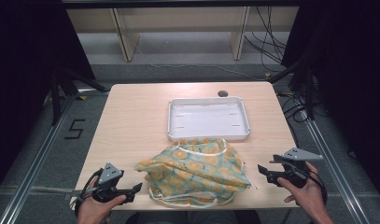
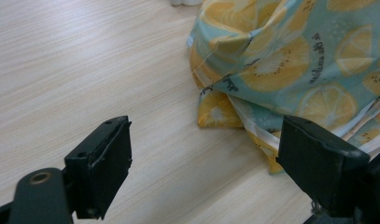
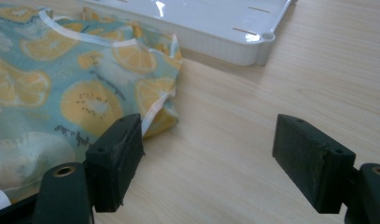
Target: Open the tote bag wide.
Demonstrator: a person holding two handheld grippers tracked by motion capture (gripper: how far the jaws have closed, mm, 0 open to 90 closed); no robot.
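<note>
A crumpled cloth printed with orange and kiwi slices on pale teal, with white straps, lies at the table's near middle, its far edge touching a white tray. My left gripper stands open at the cloth's left, low over the wood; in the left gripper view the cloth lies ahead and right, its edge by the right jaw. My right gripper is open at the cloth's right. In the right gripper view the cloth sits behind the left jaw and the tray ahead. Neither holds anything.
The wooden table has bare wood left of the tray and cloth. A round cable hole sits near the far edge. Beyond the table are shelf legs and loose cables on the floor.
</note>
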